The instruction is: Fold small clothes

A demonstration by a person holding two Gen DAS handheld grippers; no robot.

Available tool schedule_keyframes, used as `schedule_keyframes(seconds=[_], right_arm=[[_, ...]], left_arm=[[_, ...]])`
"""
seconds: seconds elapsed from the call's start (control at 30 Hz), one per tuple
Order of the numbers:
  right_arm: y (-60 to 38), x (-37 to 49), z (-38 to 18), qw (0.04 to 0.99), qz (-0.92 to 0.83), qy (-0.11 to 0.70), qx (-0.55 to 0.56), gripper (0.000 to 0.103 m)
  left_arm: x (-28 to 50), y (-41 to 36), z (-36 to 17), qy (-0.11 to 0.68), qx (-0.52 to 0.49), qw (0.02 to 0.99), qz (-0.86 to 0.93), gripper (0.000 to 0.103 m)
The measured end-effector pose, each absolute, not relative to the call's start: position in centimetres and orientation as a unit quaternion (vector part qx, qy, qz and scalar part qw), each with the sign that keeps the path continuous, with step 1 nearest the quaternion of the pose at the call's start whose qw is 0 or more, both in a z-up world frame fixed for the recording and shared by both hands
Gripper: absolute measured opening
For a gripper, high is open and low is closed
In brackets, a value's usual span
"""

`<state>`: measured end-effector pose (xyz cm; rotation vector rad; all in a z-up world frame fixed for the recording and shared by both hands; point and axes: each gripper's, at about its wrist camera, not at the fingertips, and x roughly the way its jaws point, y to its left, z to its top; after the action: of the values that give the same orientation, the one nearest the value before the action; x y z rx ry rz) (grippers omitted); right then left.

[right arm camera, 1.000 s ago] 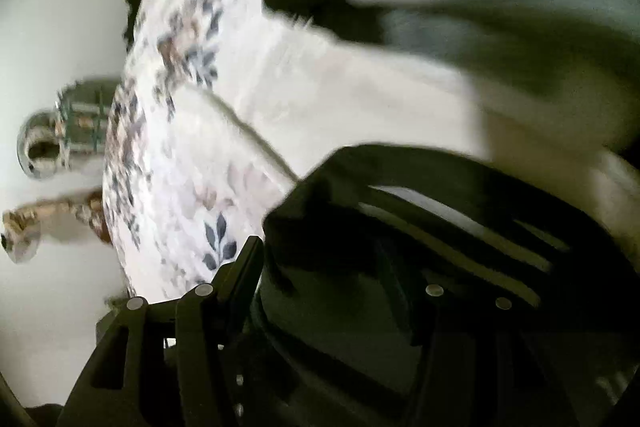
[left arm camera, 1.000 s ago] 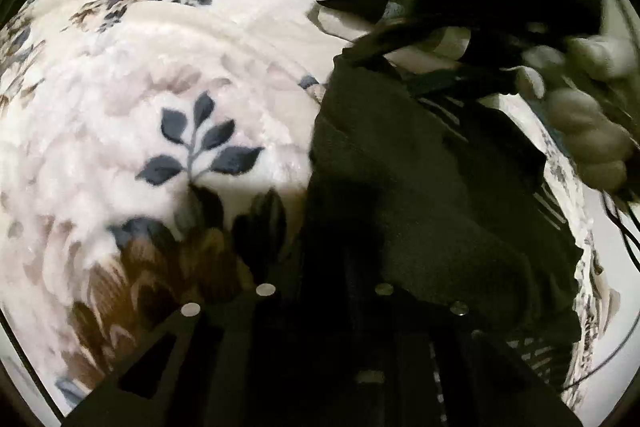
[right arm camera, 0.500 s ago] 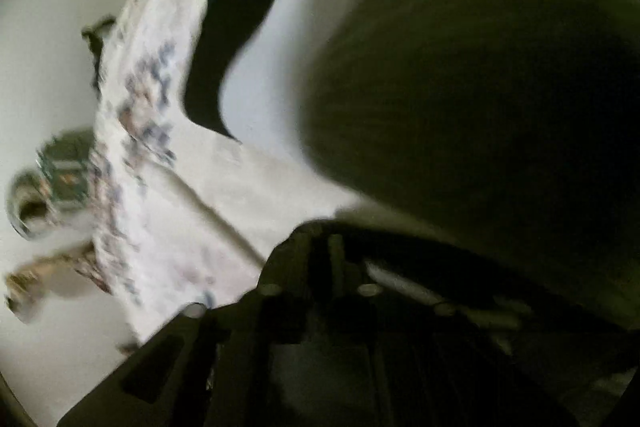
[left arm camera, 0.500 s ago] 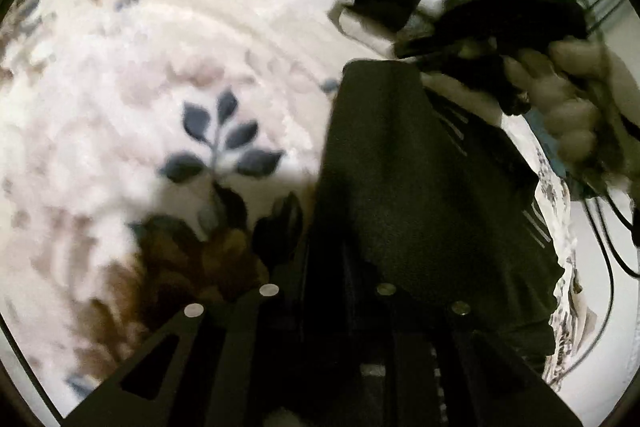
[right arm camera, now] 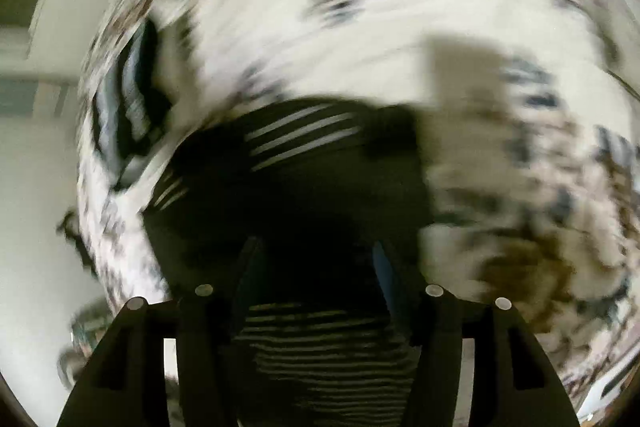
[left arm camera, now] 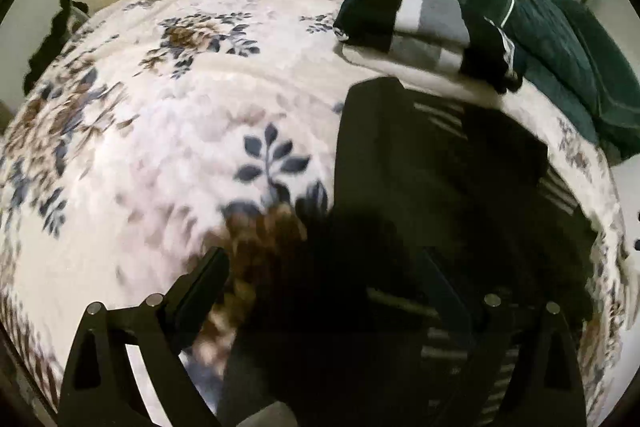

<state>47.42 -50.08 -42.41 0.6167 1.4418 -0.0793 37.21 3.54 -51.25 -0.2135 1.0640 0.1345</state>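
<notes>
Spread on the blanket [left arm camera: 168,131]: the striped garment [left arm camera: 432,179], right of the leaf print [left arm camera: 272,163]. Behind the striped garment, a folded stack [left arm camera: 404,19], also on the blanket. Right of that stack, touching it, a heaped garment [left arm camera: 560,39].

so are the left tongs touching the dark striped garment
Cannot tell. In the left wrist view the left tongs stand open over the dark striped garment, but shadow and blur hide any contact or gap.

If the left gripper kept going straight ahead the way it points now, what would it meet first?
Most likely the dark striped garment lying on the floral blanket; it fills the space directly ahead of the open left gripper. Beyond it sits the folded striped pile. Depth is hard to judge through the fisheye.
</notes>
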Motion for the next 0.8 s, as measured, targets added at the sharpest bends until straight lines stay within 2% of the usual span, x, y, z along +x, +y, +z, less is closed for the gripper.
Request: schedule_keyframes(seconds=[0.2, 0.47, 0.5, 0.53, 0.57, 0.8], right_arm=[[-60.1, 50.0, -48.7, 0.704, -0.026, 0.639, 0.309, 0.060], [-58.8, 58.3, -59.9, 0.633, 0.114, 0.693, 0.326, 0.061], [-58.6, 58.5, -60.0, 0.639, 0.124, 0.690, 0.317, 0.057], [-58.4, 58.6, -59.9, 0.643, 0.131, 0.685, 0.316, 0.045], [-58.4, 58.8, -59.8, 0.642, 0.138, 0.684, 0.317, 0.006], [-60.8, 60.6, -53.8, 0.711, 0.102, 0.643, 0.267, 0.004]], left_arm=[[33.4, -1.4, -53.5, 0.545, -0.055, 0.830, 0.104, 0.096], [27.1, -7.4, -53.9, 0.572, -0.041, 0.797, 0.190, 0.096], [26.3, -8.2, -53.9, 0.573, -0.046, 0.793, 0.200, 0.096], [25.8, -8.8, -53.9, 0.574, -0.051, 0.791, 0.206, 0.096], [25.2, -9.6, -54.0, 0.576, -0.057, 0.787, 0.211, 0.096], [22.8, -14.1, -54.4, 0.592, -0.058, 0.778, 0.200, 0.096]])
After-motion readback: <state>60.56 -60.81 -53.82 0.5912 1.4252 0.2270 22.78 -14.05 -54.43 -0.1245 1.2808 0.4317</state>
